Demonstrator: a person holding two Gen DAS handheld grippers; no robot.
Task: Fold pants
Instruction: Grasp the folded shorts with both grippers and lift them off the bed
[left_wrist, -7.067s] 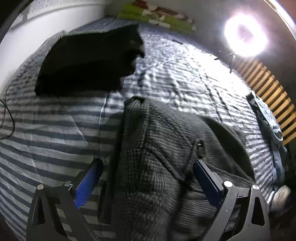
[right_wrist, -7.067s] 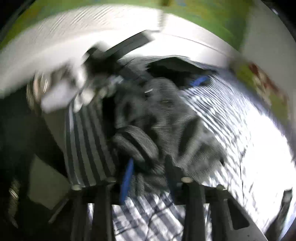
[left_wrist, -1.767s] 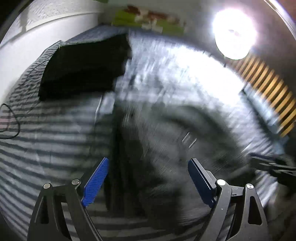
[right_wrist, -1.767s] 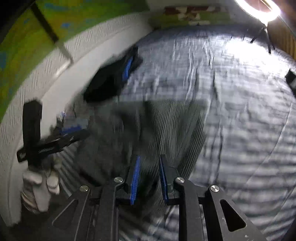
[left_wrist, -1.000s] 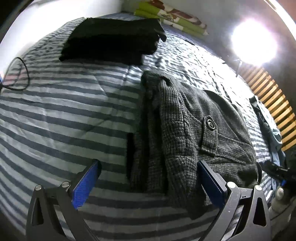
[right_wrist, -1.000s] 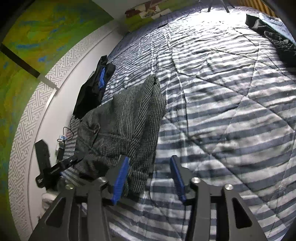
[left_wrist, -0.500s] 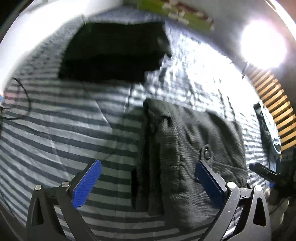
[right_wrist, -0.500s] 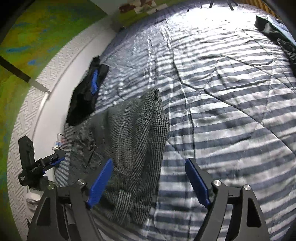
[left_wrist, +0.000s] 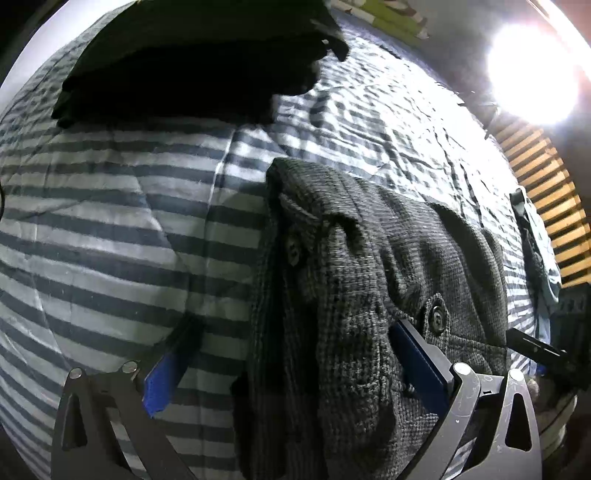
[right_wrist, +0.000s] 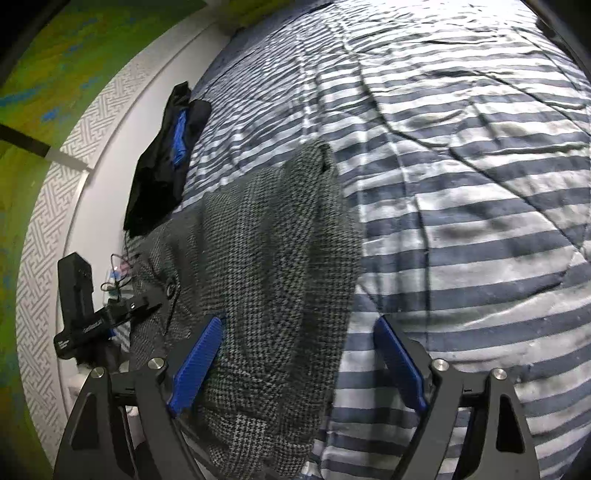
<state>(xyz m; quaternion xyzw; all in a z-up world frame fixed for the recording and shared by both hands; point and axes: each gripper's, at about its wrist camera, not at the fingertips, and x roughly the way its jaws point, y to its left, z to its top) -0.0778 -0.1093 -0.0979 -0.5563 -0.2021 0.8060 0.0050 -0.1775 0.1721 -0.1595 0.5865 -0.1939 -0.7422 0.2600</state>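
Grey houndstooth pants (left_wrist: 369, 295) lie folded in a thick bundle on the striped bed cover (left_wrist: 110, 229), waistband buttons facing up. My left gripper (left_wrist: 291, 363) is open low over their near end, its right pad pressed against the cloth by a button, its left pad over bare cover. In the right wrist view the same pants (right_wrist: 266, 266) stretch away from my right gripper (right_wrist: 299, 365), which is open and straddles their right edge, its left pad over the cloth. The left gripper's body (right_wrist: 88, 314) shows at the far left there.
A folded black garment (left_wrist: 192, 62) lies beyond the pants near the white wall, also seen as the dark pile (right_wrist: 162, 166). A bright lamp (left_wrist: 532, 70) glares at upper right, beside wooden slats (left_wrist: 554, 206). Blue clothing (left_wrist: 535, 243) lies at the bed's right side.
Both grippers have dropped closer to the pants. The left one now touches the cloth with its right pad. The right gripper, shut on the pants earlier, has opened wide.
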